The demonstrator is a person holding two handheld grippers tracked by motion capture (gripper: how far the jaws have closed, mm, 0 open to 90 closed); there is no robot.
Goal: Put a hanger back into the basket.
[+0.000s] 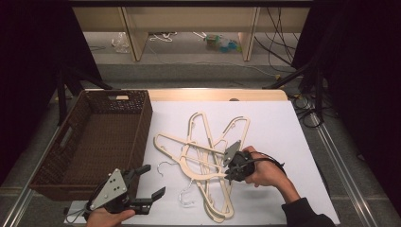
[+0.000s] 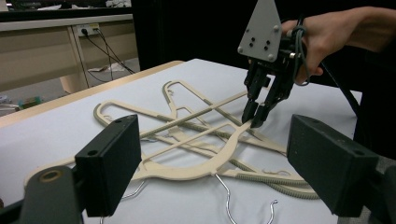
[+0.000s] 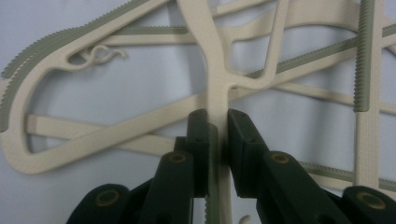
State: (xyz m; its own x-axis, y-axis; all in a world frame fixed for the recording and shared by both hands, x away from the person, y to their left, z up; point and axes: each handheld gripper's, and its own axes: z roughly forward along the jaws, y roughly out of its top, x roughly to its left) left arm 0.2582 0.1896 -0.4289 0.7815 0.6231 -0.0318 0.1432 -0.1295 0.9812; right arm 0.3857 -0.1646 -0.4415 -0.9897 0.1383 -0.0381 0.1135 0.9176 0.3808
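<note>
Several cream plastic hangers (image 1: 208, 156) with wire hooks lie tangled in a pile on the white table (image 1: 283, 137). My right gripper (image 1: 229, 174) comes in from the pile's right side and is shut on the thin arm of one hanger (image 3: 205, 51). Its pads (image 3: 198, 135) press that arm from both sides in the right gripper view. The left gripper view shows the same grip (image 2: 254, 119) from across the pile. My left gripper (image 1: 151, 182) is open and holds nothing. It hovers near the table's front left, pointing at the pile (image 2: 196, 135).
A brown wicker basket (image 1: 142, 127) stands on the left of the table, right beside my left gripper. Wire hooks (image 1: 165, 165) stick out of the pile toward the front. Beyond the table's far edge are a shelf, cables and small items on the floor (image 1: 222, 43).
</note>
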